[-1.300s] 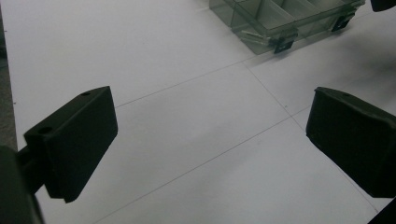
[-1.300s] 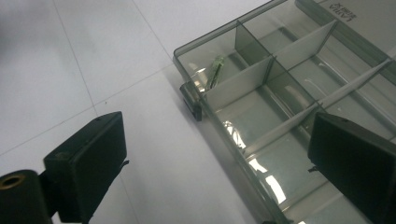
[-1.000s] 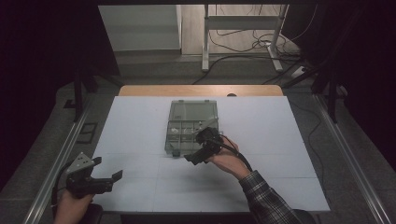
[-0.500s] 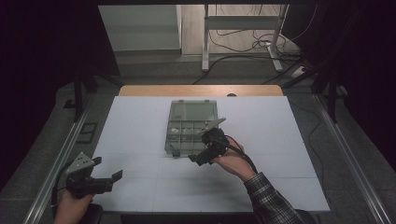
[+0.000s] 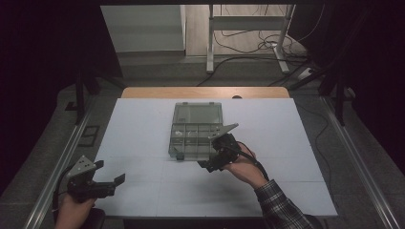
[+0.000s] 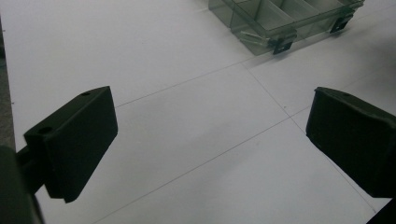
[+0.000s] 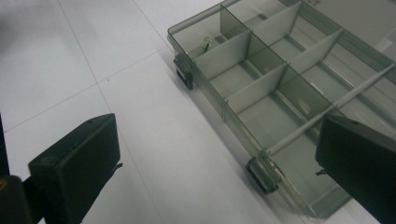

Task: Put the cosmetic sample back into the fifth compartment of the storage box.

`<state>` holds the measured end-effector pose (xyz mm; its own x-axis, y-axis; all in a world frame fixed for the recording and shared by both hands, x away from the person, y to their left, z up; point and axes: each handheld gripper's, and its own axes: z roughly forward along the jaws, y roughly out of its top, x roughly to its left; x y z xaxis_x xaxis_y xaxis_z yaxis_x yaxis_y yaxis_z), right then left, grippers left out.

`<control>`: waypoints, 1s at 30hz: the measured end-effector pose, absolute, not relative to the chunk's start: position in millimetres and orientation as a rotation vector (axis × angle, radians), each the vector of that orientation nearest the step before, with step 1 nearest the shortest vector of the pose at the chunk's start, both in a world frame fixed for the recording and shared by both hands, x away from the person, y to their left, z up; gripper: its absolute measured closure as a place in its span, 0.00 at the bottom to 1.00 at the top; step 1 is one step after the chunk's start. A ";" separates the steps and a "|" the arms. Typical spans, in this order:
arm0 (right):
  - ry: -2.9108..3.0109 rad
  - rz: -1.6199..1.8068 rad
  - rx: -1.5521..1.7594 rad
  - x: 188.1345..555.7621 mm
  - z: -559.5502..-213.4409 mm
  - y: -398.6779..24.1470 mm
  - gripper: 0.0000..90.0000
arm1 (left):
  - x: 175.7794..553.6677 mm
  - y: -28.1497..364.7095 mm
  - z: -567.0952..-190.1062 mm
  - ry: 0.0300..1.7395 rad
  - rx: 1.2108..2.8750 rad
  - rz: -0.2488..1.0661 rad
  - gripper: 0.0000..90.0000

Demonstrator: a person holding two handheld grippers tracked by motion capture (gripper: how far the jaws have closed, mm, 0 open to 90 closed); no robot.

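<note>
Table (image 5: 143, 124) from above: white, with one clear plastic compartment box (image 5: 193, 131) lying open near its middle, lid laid flat toward the far edge. I hold two grippers. My right gripper (image 5: 213, 161) sits at the box's near right corner, just beside its front wall, with my right hand (image 5: 243, 164) behind it. My left gripper (image 5: 102, 183) hovers at the near left corner of the table, well apart from the box.

Only the right gripper view shows the inside of the box (image 7: 280, 93): grey dividers split it into compartments, and I count seven that I can see in part, with a small pale object (image 7: 205, 44) in the corner one. It also shows two dark latches (image 7: 184, 77) on the front wall. Its two black jaws stand wide apart, one over bare table, the other over the box's near end, gripping nothing.

The left gripper view shows the box (image 6: 285, 23) far off at the upper right, its two latches facing me, and thin seam lines crossing the table. Its jaws are also spread wide with nothing between them.

Compared with half a second ago, my right gripper has drawn slightly back toward me along the box's front edge; a second ago it was over the box's near compartments. My left gripper has stayed put.
</note>
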<state>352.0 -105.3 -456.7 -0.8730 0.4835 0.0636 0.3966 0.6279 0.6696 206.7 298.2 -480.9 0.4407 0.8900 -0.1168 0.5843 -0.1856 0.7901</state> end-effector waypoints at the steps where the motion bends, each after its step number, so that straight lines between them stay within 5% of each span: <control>1: 2.723 1.071 0.743 351.5 -457.0 -106.4 0.00 | 206.7 298.2 -480.9 1.247 1.884 0.477 0.03; 30: 2.666 1.066 0.750 335.0 -456.2 -131.3 0.01 | 207.4 297.5 -480.8 1.241 1.890 0.476 0.03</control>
<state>335.0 -131.3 -456.2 -0.8582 0.5127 0.0247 0.3883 0.6171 0.6844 207.4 297.5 -480.8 0.4462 0.8875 -0.1150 0.5832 -0.1909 0.7896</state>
